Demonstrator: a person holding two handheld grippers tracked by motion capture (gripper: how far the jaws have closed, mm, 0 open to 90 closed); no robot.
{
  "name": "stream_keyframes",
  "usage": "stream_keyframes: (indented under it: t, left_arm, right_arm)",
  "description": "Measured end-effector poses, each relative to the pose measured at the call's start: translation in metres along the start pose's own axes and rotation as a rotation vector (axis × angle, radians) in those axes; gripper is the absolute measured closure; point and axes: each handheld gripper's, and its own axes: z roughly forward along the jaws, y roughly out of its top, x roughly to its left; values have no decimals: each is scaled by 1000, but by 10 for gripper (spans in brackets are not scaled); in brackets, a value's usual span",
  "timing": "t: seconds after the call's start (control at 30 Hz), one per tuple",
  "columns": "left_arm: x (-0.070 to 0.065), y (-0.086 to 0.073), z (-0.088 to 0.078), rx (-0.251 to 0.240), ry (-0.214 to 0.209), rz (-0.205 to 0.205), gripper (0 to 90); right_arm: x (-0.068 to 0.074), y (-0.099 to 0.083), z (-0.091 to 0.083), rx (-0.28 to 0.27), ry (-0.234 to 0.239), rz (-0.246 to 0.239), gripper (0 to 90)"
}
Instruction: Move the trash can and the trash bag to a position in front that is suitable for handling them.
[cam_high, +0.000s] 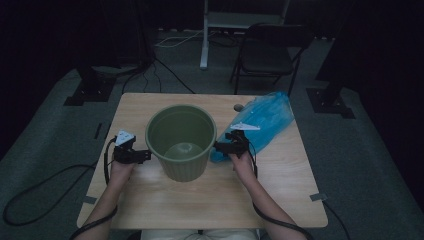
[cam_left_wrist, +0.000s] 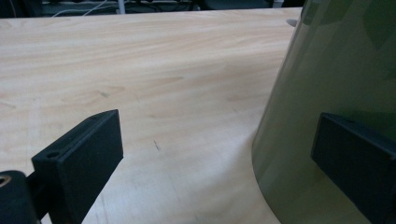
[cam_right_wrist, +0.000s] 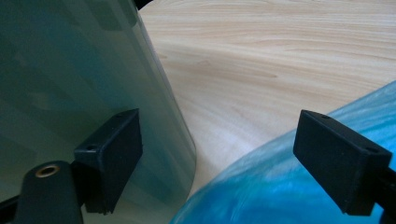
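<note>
Green bucket (cam_high: 181, 142): smooth plastic, round, tapering downward, upright at the middle of the table (cam_high: 280, 190). Blue plastic bag (cam_high: 262, 120): crinkled, glossy, lying just right of the bucket. Table: pale wood-grain top; dim room, grey floor, folding chair (cam_high: 270, 52) beyond. Left gripper (cam_high: 145, 155): jaws spread, holding nothing, beside the bucket wall. Right gripper (cam_high: 220, 146): jaws spread, empty, between bucket and bag.
</note>
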Motion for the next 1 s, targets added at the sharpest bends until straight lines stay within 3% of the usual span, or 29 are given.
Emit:
stream_keyframes:
  t: [0.2,0.47,0.6,0.83,0.93,1.0]
  left_arm:
    - [-13,-11,-19,9,-25,21,27]
    - [-32,-23,-36,14,-51,47,27]
    - [-36,-28,-41,20,-103,50,27]
    - [-47,-29,-47,28,-111,94,27]
    - [-48,-31,-47,28,-134,74,26]
    - [-48,-32,-46,15,-126,71,27]
  right_arm:
    - [13,-22,-20,-2,13,-22,152]
    - [20,-38,-38,-9,18,-32,152]
    - [19,-46,-47,-6,33,-20,151]
    - [22,-53,-60,-2,24,-28,152]
    - [21,-57,-64,-4,35,-17,152]
    - [21,-58,-65,-7,34,-16,151]
